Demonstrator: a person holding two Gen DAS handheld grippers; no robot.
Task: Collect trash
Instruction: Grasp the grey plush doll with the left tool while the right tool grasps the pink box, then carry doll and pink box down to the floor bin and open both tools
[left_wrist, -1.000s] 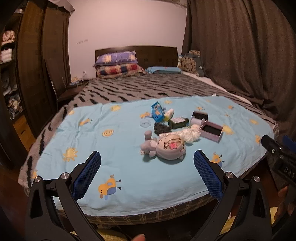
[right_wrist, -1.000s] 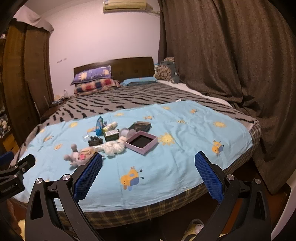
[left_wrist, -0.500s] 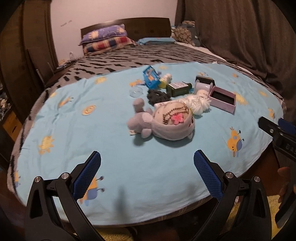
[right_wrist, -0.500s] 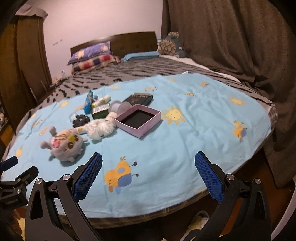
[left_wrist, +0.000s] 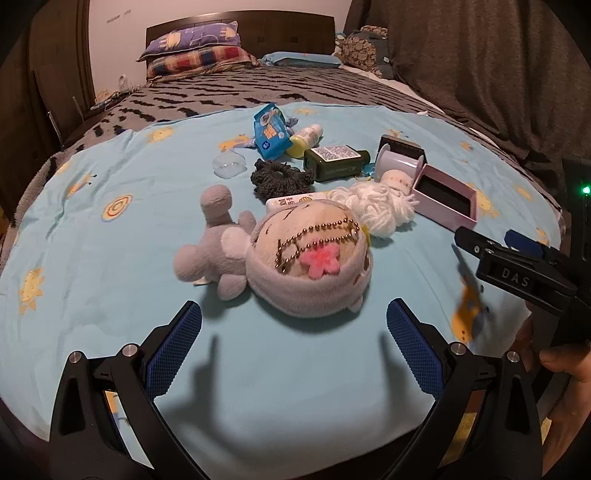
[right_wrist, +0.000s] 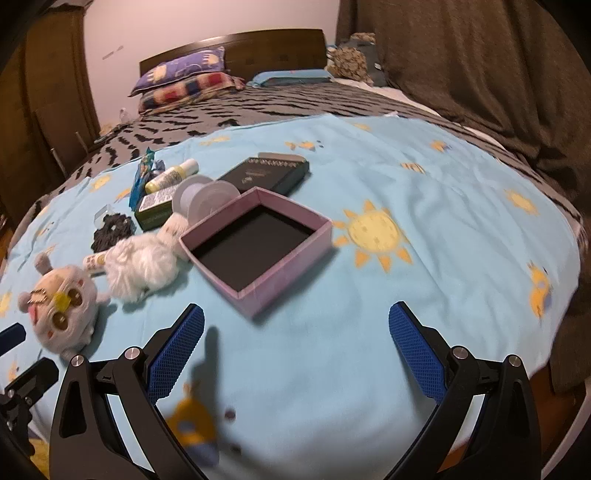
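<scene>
A cluster of items lies on the light blue sheet. A grey plush toy with a bead chain lies just ahead of my open left gripper. Behind it are white yarn, a dark scrunchie, a blue snack wrapper, a yellow bottle, a green box, a clear plastic lid and an open pink box. My right gripper is open, nothing in it, just short of the pink box. The plush toy sits at its left.
A black box and a pale spool lie behind the pink box. Pillows and a wooden headboard are at the far end. Dark curtains hang on the right. A wardrobe stands left.
Both grippers have moved forward and down over the bed toward the cluster. The plush toy and pink box now appear much closer. Both stay open.
</scene>
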